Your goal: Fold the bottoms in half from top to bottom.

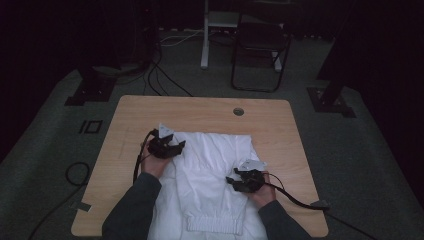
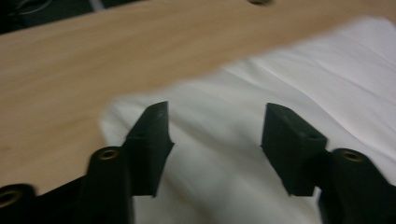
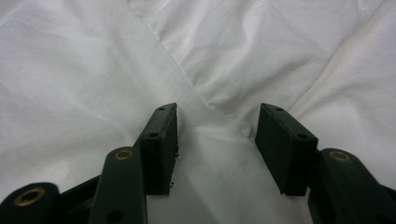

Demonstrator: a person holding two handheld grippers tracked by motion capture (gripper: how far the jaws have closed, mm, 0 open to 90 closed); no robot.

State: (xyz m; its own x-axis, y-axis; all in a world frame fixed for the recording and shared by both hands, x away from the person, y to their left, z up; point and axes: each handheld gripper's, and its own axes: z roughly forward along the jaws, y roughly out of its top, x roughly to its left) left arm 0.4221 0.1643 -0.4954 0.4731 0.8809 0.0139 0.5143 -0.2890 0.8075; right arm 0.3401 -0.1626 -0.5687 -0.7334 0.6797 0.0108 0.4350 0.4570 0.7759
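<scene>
Lying flat across the middle of the wooden worktop, the white trousers sit beneath both grippers, left and right, whose jaws gape, grasping nothing.

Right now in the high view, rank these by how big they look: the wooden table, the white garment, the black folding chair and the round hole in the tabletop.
1. Wooden table
2. White garment
3. Black folding chair, though it stands farther off, so nearness makes its rank unsure
4. Round hole
</scene>
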